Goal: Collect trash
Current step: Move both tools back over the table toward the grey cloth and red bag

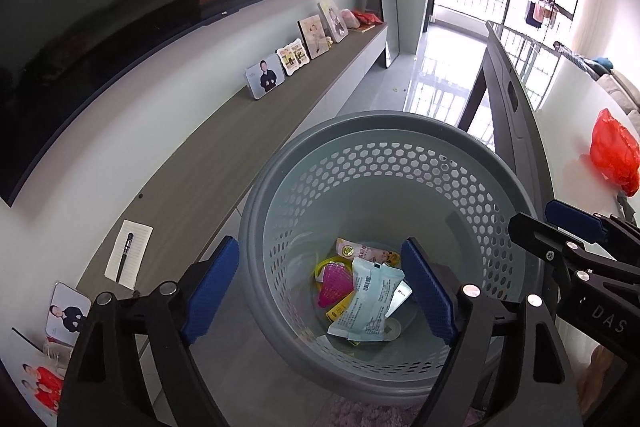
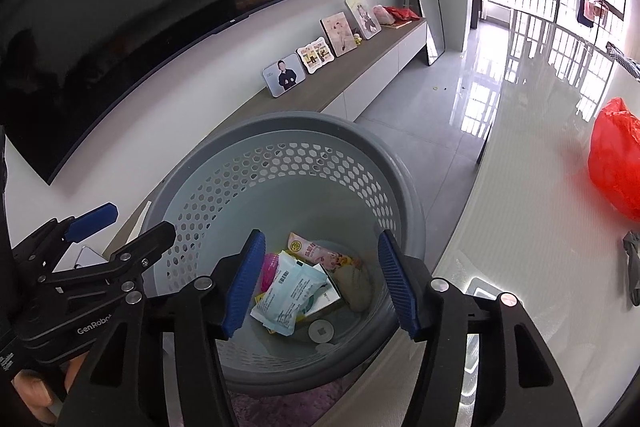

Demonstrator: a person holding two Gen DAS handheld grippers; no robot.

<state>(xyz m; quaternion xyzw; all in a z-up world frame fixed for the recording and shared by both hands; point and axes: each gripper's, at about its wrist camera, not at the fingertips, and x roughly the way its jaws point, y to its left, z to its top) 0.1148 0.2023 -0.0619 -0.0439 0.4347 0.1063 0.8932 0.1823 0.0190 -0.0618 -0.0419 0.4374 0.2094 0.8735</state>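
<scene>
now both of my tongs hang over the grey perforated basket (image 1: 384,163), tilted down into its mouth. the left tongs (image 1: 320,287) are released, blue pads spread wide with nothing between them; in their view the near rim of the basket runs behind both pads. the right tongs (image 2: 322,287) are released too, jaws apart and empty, and show at the right edge of the left view.

the trash lies at the bottom of the basket: a pale blue printed packet (image 1: 370,301) on top, a pink plastic piece (image 1: 334,285) to its left, a pink snack wrapper with a gold seal (image 2: 320,251) at the far side, and a round white disc (image 2: 321,331) nearest me.

a white table (image 2: 540,227) runs along the right, with a red plastic bag (image 2: 616,155) on it. on the left, a long low cabinet (image 1: 248,131) carries photo frames (image 1: 266,77) and a notepad with a pen (image 1: 129,253).
</scene>
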